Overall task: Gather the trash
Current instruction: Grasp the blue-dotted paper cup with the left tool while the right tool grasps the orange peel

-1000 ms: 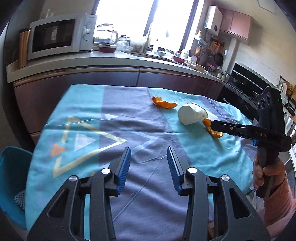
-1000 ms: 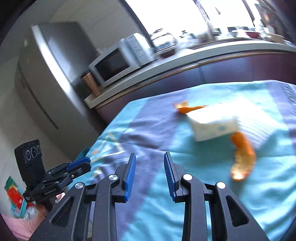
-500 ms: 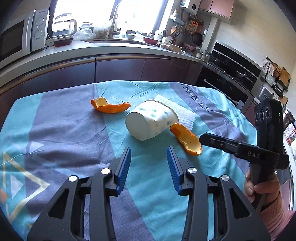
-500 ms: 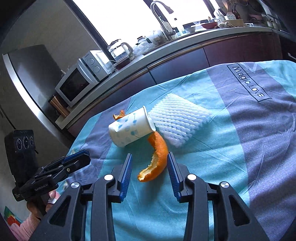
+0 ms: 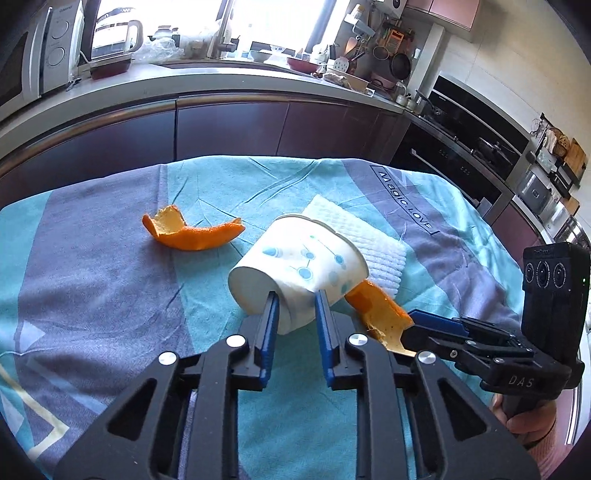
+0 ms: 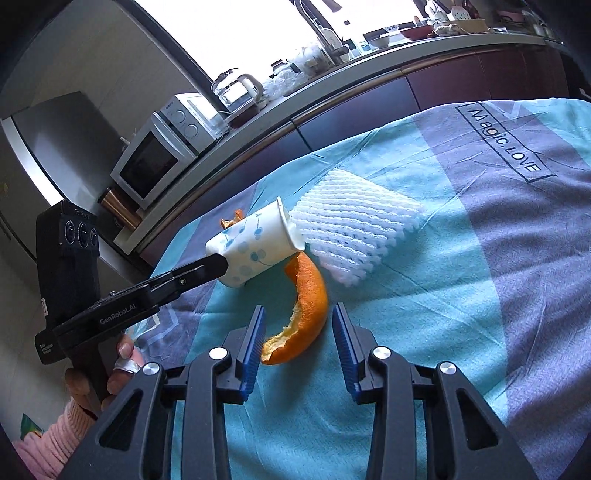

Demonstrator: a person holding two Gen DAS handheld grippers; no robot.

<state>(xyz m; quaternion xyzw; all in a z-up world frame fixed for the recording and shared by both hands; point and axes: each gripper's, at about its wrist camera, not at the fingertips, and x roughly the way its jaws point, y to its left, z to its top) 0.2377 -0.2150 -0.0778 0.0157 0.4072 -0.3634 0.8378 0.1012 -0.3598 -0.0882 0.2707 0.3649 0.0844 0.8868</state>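
A white paper cup (image 5: 306, 258) with blue dots lies on its side on the tablecloth. My left gripper (image 5: 295, 302) has reached the cup's bottom end. Its jaws are closing, the cup's lower edge fills the gap between them, and both pads touch it. The right wrist view shows the same grip at the cup (image 6: 255, 240). A curved orange peel (image 6: 303, 310) lies between the fingers of my right gripper (image 6: 298, 332). Those jaws are closing slightly and stand wider than the peel. A second peel (image 5: 192, 232) lies left of the cup. A white foam net (image 6: 354, 229) lies behind it.
The turquoise and grey tablecloth (image 5: 92, 280) covers the whole table. Behind it runs a kitchen counter (image 5: 221, 85) with a microwave (image 6: 155, 162) and a kettle (image 5: 110, 33). An oven (image 5: 472, 155) stands at the right. A person's hand (image 6: 122, 354) holds the left gripper's handle.
My left gripper swept right across the table to the cup and narrowed onto its bottom end. My right gripper came down and forward until the curved peel lay between its fingers.
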